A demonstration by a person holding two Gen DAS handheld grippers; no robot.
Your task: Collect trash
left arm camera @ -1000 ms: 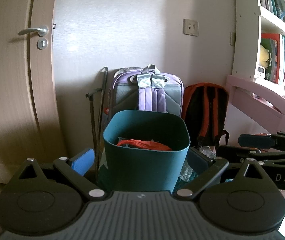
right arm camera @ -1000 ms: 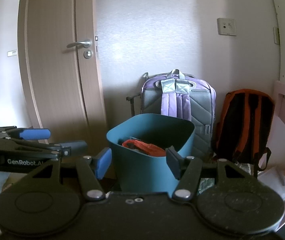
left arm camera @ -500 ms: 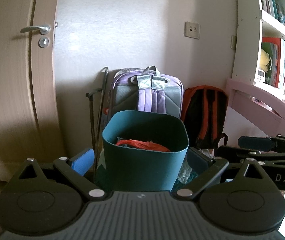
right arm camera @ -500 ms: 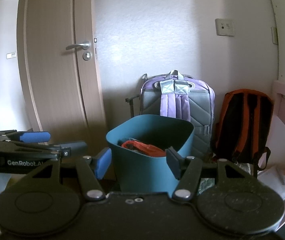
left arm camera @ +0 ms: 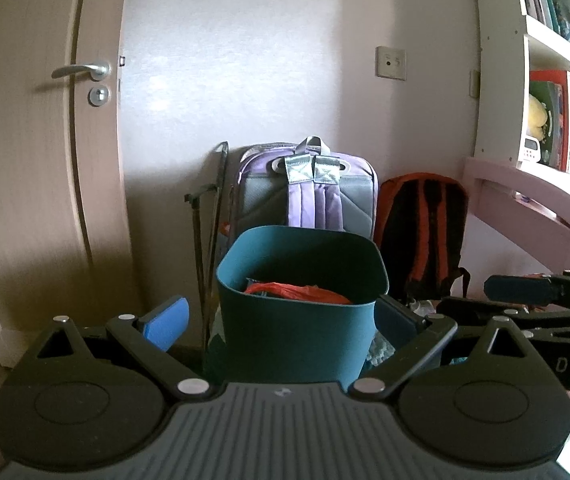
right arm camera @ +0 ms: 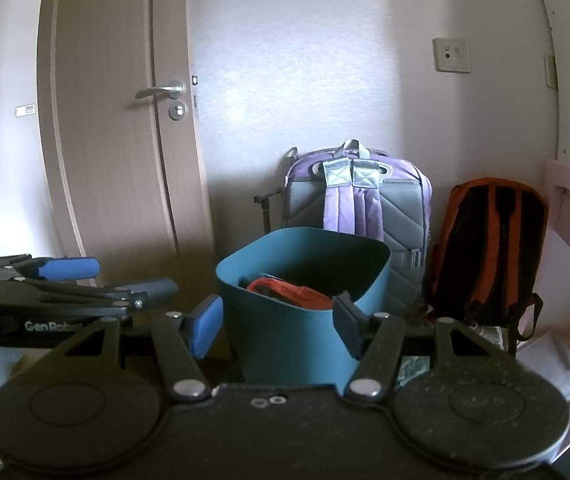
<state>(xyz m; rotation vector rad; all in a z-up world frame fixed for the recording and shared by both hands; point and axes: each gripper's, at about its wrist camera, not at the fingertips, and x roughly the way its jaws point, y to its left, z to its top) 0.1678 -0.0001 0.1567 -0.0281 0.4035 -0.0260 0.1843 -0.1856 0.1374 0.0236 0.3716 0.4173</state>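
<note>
- We take the teal bin (left arm camera: pixel 299 312) as our landmark; it stands on the floor in front of the purple backpack (left arm camera: pixel 311 188), with orange trash (left arm camera: pixel 299 293) lying inside it.
- We find the left gripper (left arm camera: pixel 281 318) with its fingers spread wide, one blue pad on each side of the bin, holding nothing; contact with the bin wall cannot be confirmed.
- We find the right gripper (right arm camera: pixel 279 322) likewise with its fingers wide apart, flanking the bin (right arm camera: pixel 297 320) and gripping nothing.
- We note the orange-and-black backpack (right arm camera: pixel 489 248) to the right of the bin, against the wall.
- We note the door (right arm camera: pixel 113 120) to the left of the bin, shut.
</note>
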